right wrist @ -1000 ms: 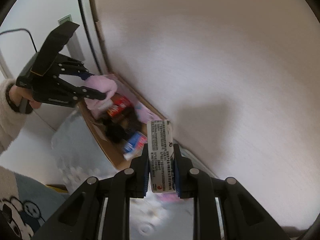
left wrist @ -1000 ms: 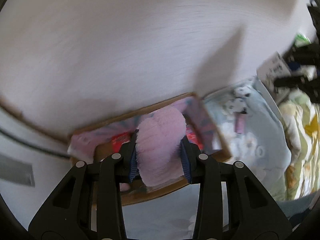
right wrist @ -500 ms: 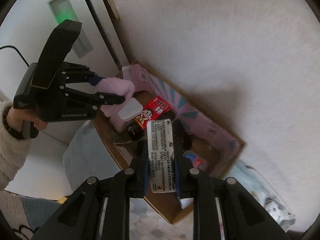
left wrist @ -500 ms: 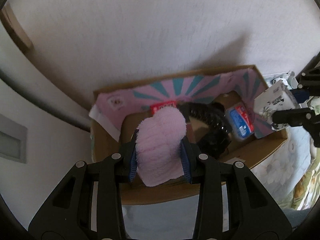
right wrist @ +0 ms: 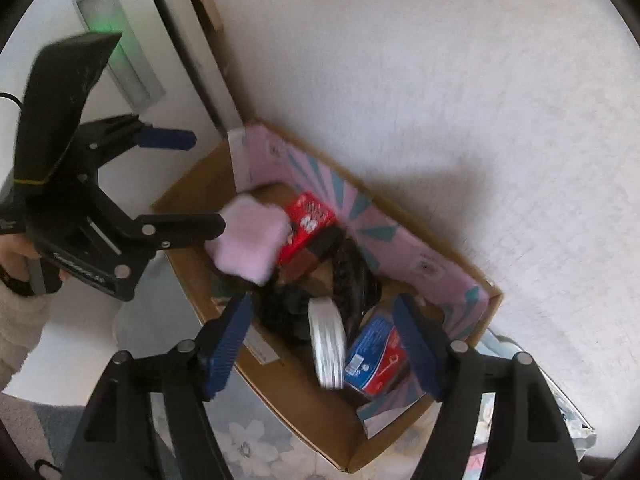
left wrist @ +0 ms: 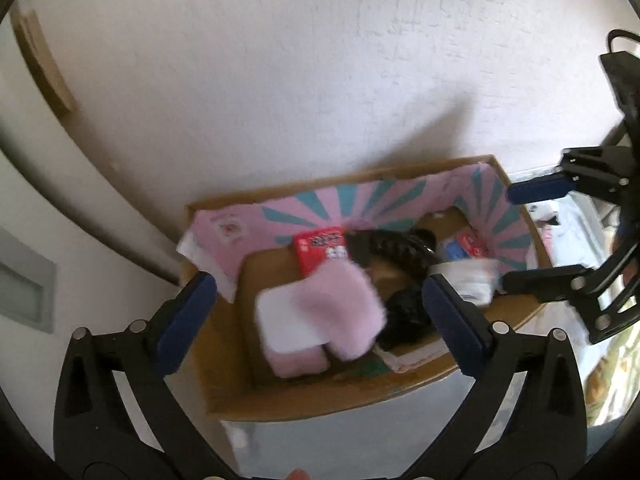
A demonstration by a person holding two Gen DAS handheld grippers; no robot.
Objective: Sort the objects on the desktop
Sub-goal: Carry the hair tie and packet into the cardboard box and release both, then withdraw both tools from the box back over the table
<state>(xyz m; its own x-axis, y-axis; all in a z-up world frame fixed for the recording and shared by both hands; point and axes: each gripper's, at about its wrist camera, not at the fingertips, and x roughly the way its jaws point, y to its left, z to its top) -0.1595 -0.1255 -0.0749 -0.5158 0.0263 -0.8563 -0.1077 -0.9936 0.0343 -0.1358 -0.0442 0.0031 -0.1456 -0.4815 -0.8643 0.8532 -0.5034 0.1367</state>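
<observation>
A cardboard box with a pink and teal lining stands against the wall; it also shows in the right wrist view. My left gripper is open above it, and the fluffy pink item is blurred, loose below the jaws, over a white and pink case. My right gripper is open, and the white printed box is blurred below it, over the box contents. The pink item shows beside the left gripper in the right wrist view.
Inside the box lie a red packet, black items and a blue and red packet. A white wall rises behind the box. A floral cloth lies under it. A white door frame stands at left.
Both grippers have opened over the box. The fluffy pink item has left the left gripper and the white printed box has left the right gripper; both are dropping into the box.
</observation>
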